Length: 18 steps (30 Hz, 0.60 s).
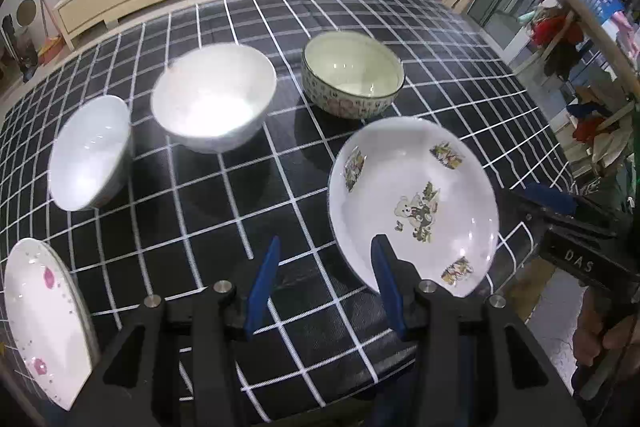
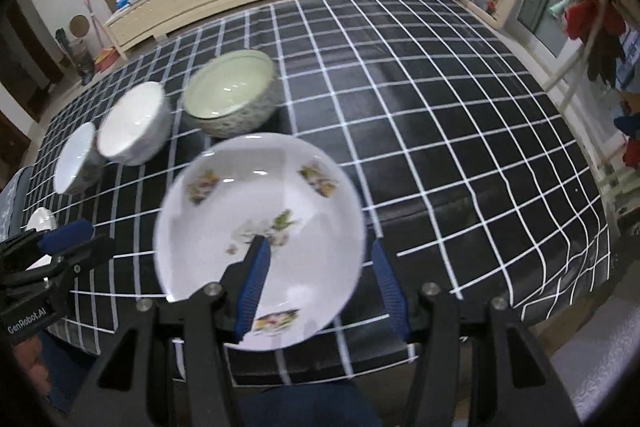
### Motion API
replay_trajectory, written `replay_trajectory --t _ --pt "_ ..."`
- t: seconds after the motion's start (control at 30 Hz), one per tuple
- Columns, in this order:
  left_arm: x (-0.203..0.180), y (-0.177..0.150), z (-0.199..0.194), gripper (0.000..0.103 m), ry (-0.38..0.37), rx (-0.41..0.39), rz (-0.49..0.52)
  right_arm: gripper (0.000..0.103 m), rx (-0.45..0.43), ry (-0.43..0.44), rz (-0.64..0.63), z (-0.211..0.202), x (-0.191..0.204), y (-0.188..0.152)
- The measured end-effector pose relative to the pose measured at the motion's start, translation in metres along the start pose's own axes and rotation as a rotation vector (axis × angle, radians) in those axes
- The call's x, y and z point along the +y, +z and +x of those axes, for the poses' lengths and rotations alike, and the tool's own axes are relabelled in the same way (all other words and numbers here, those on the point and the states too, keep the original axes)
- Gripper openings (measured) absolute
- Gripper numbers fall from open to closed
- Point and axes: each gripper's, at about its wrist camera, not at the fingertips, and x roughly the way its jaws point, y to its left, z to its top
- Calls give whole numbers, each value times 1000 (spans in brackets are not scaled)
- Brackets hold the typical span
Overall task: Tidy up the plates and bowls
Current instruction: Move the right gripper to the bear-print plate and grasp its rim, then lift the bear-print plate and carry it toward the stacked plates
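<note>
Both grippers are pointed steeply down at the counter point(image 2: 460, 131), which is covered with a black checked cloth. The left gripper point(image 1: 326, 291) is seen with its jaws released and only cloth between them; the picture plate point(image 1: 412, 203) lies flat just to their right, its near rim overlapped by the right finger. The right gripper point(image 2: 320, 291) is seen with jaws apart around the plate's right edge, one finger over the plate's inside, the other outside; whether the plate is grasped cannot be told. Three bowls are lined up beyond: small white bowl point(image 1: 90, 153), white bowl point(image 1: 214, 103), patterned bowl point(image 1: 352, 73).
</note>
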Motion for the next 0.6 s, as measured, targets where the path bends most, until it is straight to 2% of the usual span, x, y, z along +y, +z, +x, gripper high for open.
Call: replay_trajectory --t 0.27,0.33,0.4,0.43,0.57,0.6 --pt "-4 7 39 45 4 63 -12 58 32 8 10 31 -20 2" --pt "-5 9 45 35 17 63 -16 58 26 -2 2 36 -23 3" --pt "-6 10 52 20 13 79 -15 52 20 5 -4 40 -25 4" --pt "-6 10 55 16 9 84 -21 44 28 14 -3 43 -26 4" --pt "-9 12 59 10 3 88 -16 26 53 49 2 52 -29 5" --pt "-11 12 59 10 10 88 -7 24 52 55 1 52 -28 4"
